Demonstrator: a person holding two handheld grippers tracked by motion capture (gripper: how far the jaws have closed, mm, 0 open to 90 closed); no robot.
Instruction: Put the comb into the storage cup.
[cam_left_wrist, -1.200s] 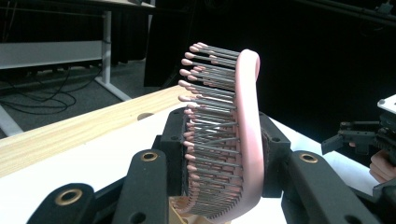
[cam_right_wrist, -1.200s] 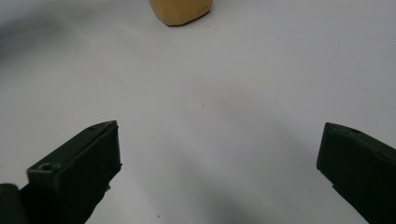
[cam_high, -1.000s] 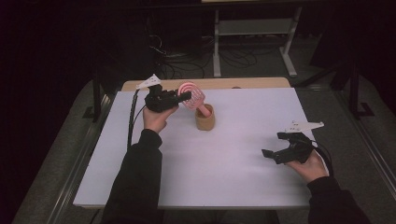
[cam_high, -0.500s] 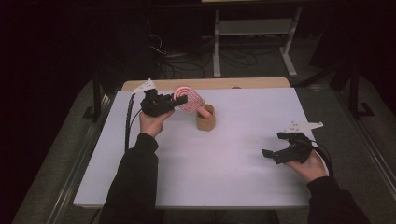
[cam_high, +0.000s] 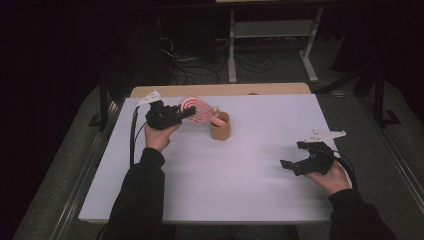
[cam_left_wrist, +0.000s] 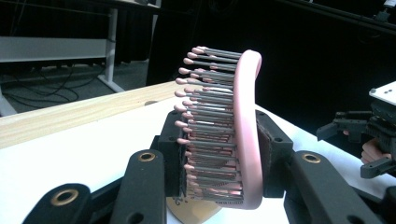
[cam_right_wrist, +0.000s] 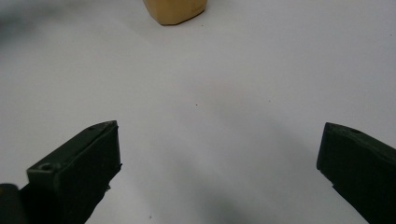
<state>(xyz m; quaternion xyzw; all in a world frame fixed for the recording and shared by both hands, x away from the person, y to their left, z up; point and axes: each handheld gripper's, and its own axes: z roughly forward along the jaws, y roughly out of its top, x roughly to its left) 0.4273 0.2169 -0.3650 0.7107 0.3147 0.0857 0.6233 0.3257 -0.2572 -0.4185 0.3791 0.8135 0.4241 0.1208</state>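
A pink round hairbrush (cam_high: 197, 111) with grey pink-tipped bristles (cam_left_wrist: 208, 126) is clamped between the jaws of my left gripper (cam_high: 186, 113), which is shut on its head. The brush's handle slants down into a tan cup (cam_high: 220, 128) standing right of it at the back of the white table (cam_high: 240, 180). In the left gripper view the brush head (cam_left_wrist: 245, 135) stands on edge between the two black jaws. My right gripper (cam_high: 290, 166) rests low at the table's right side, open, nothing between its fingers (cam_right_wrist: 79, 163). The tan cup's base (cam_right_wrist: 175, 10) lies far ahead of it.
A wooden strip (cam_high: 220, 90) runs along the table's back edge. Beyond it, a metal stand (cam_high: 272, 30) and cables (cam_high: 192, 70) sit on a dark floor. The person's sleeves (cam_high: 137, 200) enter from the bottom.
My left gripper has shifted a little left and back with the brush, tilting it more over the cup. The right gripper has stayed put.
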